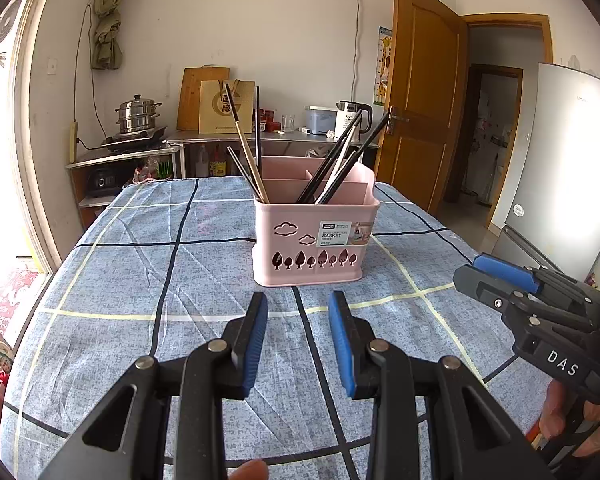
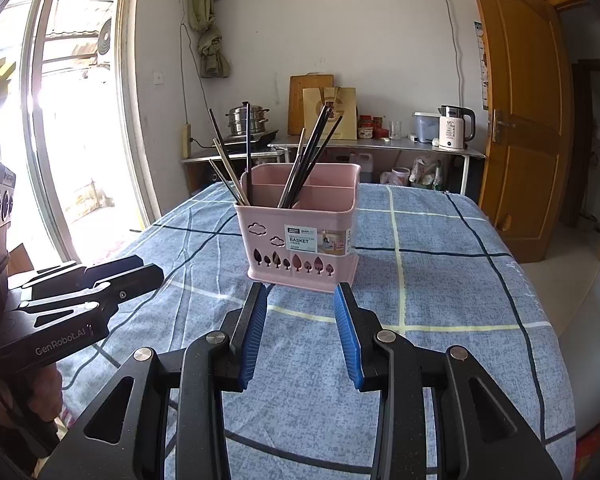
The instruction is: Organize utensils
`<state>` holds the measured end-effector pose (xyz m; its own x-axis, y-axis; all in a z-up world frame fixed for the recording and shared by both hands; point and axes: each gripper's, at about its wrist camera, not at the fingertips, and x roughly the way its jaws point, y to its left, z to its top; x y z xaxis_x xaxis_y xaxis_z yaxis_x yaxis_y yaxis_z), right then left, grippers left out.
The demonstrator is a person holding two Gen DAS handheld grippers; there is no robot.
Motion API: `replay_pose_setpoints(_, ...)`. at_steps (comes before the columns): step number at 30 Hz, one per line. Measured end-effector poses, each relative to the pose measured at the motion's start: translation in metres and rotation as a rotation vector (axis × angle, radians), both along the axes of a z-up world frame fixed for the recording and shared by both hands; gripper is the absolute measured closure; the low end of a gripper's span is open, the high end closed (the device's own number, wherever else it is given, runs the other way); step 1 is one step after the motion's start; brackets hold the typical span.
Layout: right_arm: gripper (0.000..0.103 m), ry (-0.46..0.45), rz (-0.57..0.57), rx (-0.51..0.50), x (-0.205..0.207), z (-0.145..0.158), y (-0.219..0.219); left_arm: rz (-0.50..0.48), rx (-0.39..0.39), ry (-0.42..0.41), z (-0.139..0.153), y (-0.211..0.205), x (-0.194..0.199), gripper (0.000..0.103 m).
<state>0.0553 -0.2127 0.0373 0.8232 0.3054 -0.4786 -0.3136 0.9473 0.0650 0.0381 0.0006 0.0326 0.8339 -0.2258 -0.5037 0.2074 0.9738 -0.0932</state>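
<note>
A pink utensil basket [image 1: 316,240] [image 2: 300,240] stands on the blue checked tablecloth [image 1: 140,280] [image 2: 440,280]. Several chopsticks [image 1: 248,148] [image 2: 228,164] lean in its left compartment, and several dark ones [image 1: 340,164] [image 2: 308,156] lean in the middle one. My left gripper [image 1: 298,300] hovers just in front of the basket, open, with nothing between its blue pads. My right gripper [image 2: 300,292] is also open and empty, close to the basket's front base. Each gripper shows in the other's view: the right one [image 1: 476,272] at the right edge, the left one [image 2: 148,268] at the left.
A metal counter [image 1: 268,138] [image 2: 380,144] behind the table carries a steamer pot [image 1: 138,114], a cutting board, a paper bag and a kettle [image 2: 456,128]. A wooden door [image 1: 424,92] stands open at the right, beside a fridge [image 1: 560,152]. A bright doorway [image 2: 72,120] is at the left.
</note>
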Motion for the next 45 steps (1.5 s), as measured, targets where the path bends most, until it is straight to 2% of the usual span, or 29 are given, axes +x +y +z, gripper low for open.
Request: replay_pose_setpoints(45,0.067,0.009,0.001,0.002,0.0025,-0.0025,-0.0017,0.014,0.020,0.007,-0.0039,-0.0051,-0.0001,0.070)
